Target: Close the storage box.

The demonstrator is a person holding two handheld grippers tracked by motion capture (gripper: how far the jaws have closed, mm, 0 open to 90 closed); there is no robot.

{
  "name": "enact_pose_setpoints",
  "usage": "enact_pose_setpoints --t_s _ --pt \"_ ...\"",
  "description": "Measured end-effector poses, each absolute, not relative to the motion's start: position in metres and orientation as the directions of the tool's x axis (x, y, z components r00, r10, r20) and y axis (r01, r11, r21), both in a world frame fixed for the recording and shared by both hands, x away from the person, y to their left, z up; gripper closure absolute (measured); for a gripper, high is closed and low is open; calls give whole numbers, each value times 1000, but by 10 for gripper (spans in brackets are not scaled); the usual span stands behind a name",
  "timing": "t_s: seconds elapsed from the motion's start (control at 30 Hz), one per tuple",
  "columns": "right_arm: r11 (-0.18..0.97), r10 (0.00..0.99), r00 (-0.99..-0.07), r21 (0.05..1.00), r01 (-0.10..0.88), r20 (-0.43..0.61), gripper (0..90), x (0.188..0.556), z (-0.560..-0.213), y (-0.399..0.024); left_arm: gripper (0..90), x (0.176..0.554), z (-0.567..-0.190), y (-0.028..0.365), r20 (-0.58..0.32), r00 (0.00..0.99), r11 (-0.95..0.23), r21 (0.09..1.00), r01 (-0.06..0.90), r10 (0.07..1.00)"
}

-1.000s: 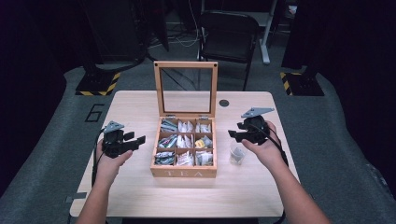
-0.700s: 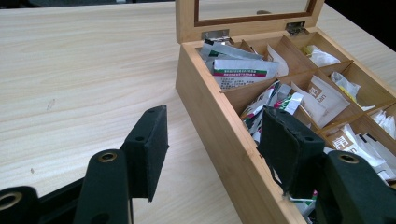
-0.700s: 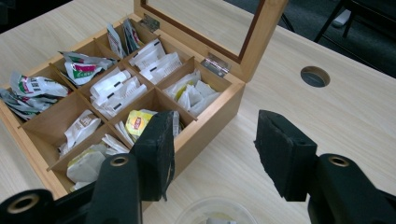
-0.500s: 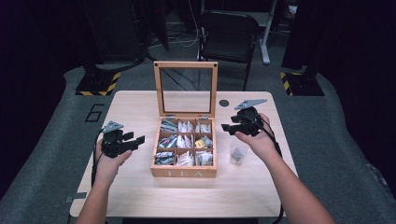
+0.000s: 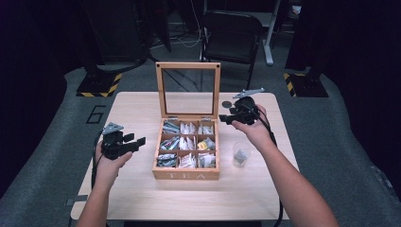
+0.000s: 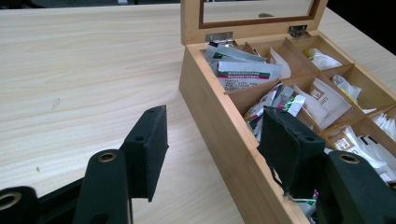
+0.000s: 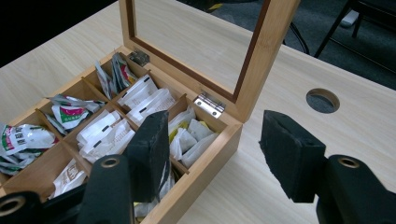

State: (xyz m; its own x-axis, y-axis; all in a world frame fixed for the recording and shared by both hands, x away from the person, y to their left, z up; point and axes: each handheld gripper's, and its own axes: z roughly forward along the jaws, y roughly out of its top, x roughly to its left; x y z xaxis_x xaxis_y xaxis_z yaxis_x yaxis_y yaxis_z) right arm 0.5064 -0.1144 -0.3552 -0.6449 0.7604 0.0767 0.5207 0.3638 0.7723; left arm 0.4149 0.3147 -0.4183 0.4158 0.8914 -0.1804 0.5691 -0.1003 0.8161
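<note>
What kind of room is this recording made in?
Probably a lab or studio set up for recording, not a home: one bare wooden table on grey carpet, black-and-yellow hazard-striped stand bases at the sides, loose cables on the floor behind, and dark surroundings.

You have a wooden tea box (image 5: 187, 174) in the middle of the table, its glass-paned lid (image 5: 188, 90) standing upright and open, nine compartments (three rows of three) filled with paper tea sachets (image 5: 188, 142).
</note>
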Motion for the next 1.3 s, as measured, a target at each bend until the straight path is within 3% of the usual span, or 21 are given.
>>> enact_pose_setpoints --t_s 0.47,0.9,1.2,1.3 --pt "324 773 -625 783 532 104 439 538 -362 -98 415 413 -418 325 -195 390 -67 822 565 900" --pt "370 777 -626 760 535 63 451 567 -370 -89 415 410 -420 328 -195 388 -68 819 569 901" --pt "337 796 -600 764 550 81 453 582 -373 -91 411 409 -420 326 -196 389 -68 819 570 900" --pt "366 798 -601 756 543 45 487 588 -375 -89 410 410 -420 325 -195 389 -70 818 572 900"
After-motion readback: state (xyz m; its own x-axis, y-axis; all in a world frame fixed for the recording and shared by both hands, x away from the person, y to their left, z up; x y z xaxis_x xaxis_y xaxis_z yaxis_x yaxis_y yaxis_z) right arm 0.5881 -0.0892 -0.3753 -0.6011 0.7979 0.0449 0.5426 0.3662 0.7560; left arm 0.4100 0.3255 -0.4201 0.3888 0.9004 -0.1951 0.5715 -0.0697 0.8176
